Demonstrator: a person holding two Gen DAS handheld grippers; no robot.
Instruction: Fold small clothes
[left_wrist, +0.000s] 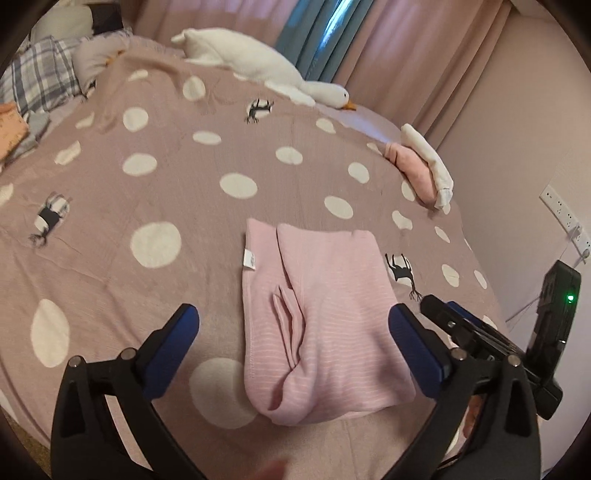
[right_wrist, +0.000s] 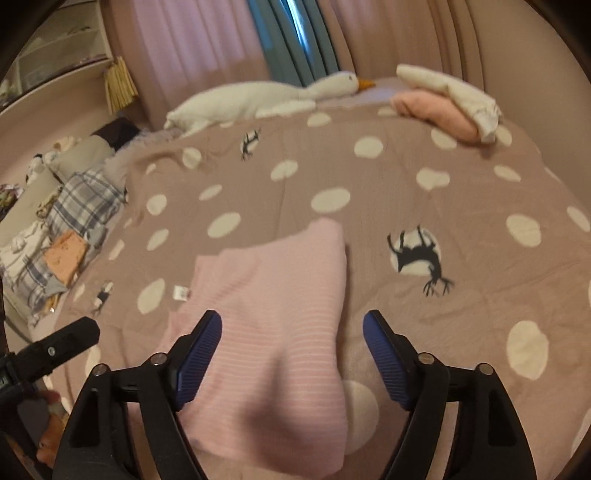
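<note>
A small pink striped garment (left_wrist: 325, 291) lies folded on the spotted mauve bedspread (left_wrist: 166, 184), a white label at its left edge. My left gripper (left_wrist: 293, 319) hangs above its near part, jaws wide open, nothing between the blue pads (left_wrist: 173, 350). In the right wrist view the same pink garment (right_wrist: 280, 314) lies below my right gripper (right_wrist: 291, 332), which is open too; its pads (right_wrist: 201, 354) stand apart from the cloth. The right gripper's body (left_wrist: 491, 336) shows at the left view's right edge.
A white goose plush (left_wrist: 258, 62) lies along the far edge of the bed. Folded pink and white clothes (left_wrist: 424, 166) are stacked at the far right corner. Plaid bedding and loose items (right_wrist: 74, 221) sit at the left. Curtains and a wall with sockets (left_wrist: 561, 214) border the bed.
</note>
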